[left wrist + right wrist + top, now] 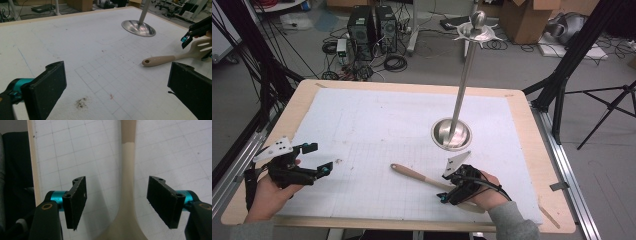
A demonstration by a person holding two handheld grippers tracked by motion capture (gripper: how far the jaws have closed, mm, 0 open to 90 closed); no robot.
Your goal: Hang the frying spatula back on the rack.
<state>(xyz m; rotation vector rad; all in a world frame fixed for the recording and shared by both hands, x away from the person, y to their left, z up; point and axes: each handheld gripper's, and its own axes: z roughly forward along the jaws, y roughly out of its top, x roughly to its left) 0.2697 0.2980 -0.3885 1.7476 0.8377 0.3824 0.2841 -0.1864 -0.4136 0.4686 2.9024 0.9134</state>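
Observation:
A beige spatula [418, 175] lies on the white grid mat, its handle end with a hole pointing left [160, 60]. My right gripper [447, 196] hovers over its neck near the head. In the right gripper view the gripper [117, 202] is open, and the spatula neck [128, 190] runs between the jaws without touching either pad. My left gripper [319, 158] is held at the mat's left front, open [117, 92] with nothing between its jaws, facing the spatula and the right gripper [197, 31].
A steel stand with a round base [452, 134] [138, 27] and a tall pole topped by hooks [477, 27] rises behind the spatula. A small dark smudge [81, 102] marks the mat. The table's wooden edge [557, 200] lies right of my right hand.

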